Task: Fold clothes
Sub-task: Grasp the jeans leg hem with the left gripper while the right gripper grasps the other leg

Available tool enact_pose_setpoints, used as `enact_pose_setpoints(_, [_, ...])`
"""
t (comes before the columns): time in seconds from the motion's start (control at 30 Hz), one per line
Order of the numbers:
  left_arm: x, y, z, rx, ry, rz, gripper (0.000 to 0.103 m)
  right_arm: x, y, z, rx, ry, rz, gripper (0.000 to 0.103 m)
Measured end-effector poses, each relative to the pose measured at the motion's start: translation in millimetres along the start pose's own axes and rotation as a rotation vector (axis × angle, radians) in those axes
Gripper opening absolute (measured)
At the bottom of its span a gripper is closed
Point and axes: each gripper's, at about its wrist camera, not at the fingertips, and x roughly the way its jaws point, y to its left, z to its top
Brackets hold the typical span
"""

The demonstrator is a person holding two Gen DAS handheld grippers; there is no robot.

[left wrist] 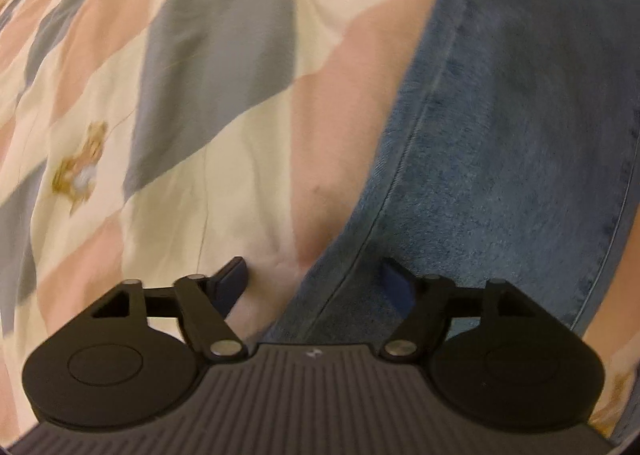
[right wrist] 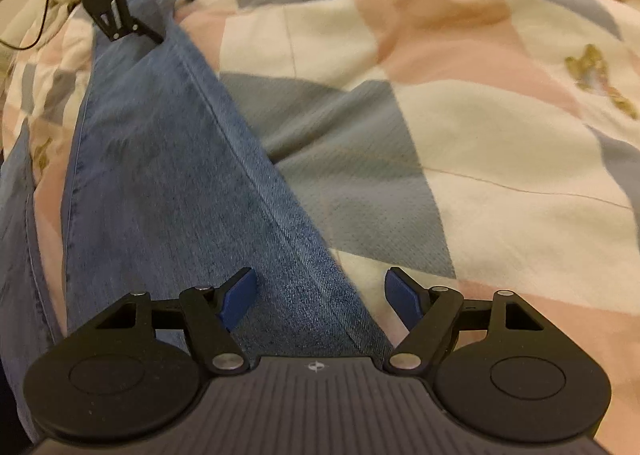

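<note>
Blue denim jeans [right wrist: 168, 159] lie stretched on a bed under a patchwork bedspread [right wrist: 500, 159] of cream, pink and grey-blue checks.

In the right wrist view the one trouser leg that shows fully runs as a long strip from the bottom centre up to the upper left, its side seam along that same line; a second strip of denim at the left edge is cut off by the frame. The right gripper [right wrist: 320, 297] stands open astride the leg's right edge, blue pads clear of the cloth. The left gripper [left wrist: 314, 287] is likewise open, its jaws straddling the denim's seamed edge without pinching it. Both views are motion-blurred, and waistband and hems are out of sight.
</note>
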Motion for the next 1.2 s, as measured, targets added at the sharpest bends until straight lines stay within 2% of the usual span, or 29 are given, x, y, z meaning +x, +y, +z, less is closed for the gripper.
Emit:
enact_pose_setpoints(0.07, [1.8,-6.1,0.3,0.018,-0.005,-0.044,0.022,1.4,-0.8,1.9,-0.009,0.018,0.021,0.051])
enact_pose_setpoints(0.1, [1.3,-12.1,-0.6,0.039,-0.01,-0.04,0.017,1.7,-1.4,2.5,-0.007,0.027,0.037,0.035])
enact_pose_setpoints(0.13, [0.4,-19.8,-2.4,0.072,-0.015,-0.013,0.01,1.6,-0.6,2.8,-0.01,0.035,0.047,0.025])
enact_pose_setpoints(0.23, [-4.3,-39.6,-8.4,0.13,-0.028,0.085,0.003,-3.5,11.7,0.5,-0.042,0.023,0.018,0.011])
enact_pose_setpoints(0.3, [-13.4,-49.4,-12.5,0.115,-0.047,0.15,0.003,-11.1,26.1,-5.0,-0.068,-0.005,-0.046,0.009])
enact_pose_setpoints(0.43, [-47.5,-80.8,-29.4,0.005,-0.116,0.297,0.003,-38.9,78.5,-25.6,-0.152,-0.108,-0.237,0.006])
enact_pose_setpoints(0.63, [-117.7,-179.2,-62.7,-0.18,-0.153,0.475,0.003,-87.7,206.5,-87.8,-0.258,-0.269,-0.473,0.006])
enact_pose_setpoints(0.7, [-143.2,-227.4,-79.2,-0.263,-0.138,0.492,0.003,-92.9,260.1,-117.7,-0.279,-0.279,-0.506,0.006])
enact_pose_setpoints(0.83, [-168.0,-322.5,-110.4,-0.44,-0.046,0.424,0.005,-78.9,356.4,-182.4,-0.259,-0.23,-0.498,0.006])
enact_pose_setpoints(0.9, [-162.8,-365.8,-125.1,-0.562,0.02,0.35,0.008,-58.8,386.8,-211.1,-0.188,-0.154,-0.449,0.013])
enact_pose_setpoints(0.97, [-153.3,-400.7,-135.5,-0.675,0.058,0.285,0.011,-42.3,401.1,-234.5,-0.093,-0.097,-0.417,0.033])
enact_pose_setpoints(1.03, [-149.0,-419.6,-140.0,-0.771,0.079,0.241,0.015,-38.1,401.0,-253.2,0.054,-0.085,-0.357,0.043])
enact_pose_setpoints(1.1, [-155.3,-429.3,-147.4,-0.888,0.054,0.209,0.017,-52.8,376.9,-273.3,0.345,-0.15,-0.29,0.05])
enact_pose_setpoints(1.17, [-166.1,-429.4,-159.4,-1.031,0.007,0.203,0.031,-76.8,338.5,-306.6,0.709,-0.275,-0.253,0.053])
enact_pose_setpoints(1.2, [-170.4,-426.3,-167.1,-1.112,-0.018,0.204,0.031,-88.2,320.0,-327.0,0.886,-0.347,-0.244,0.054])
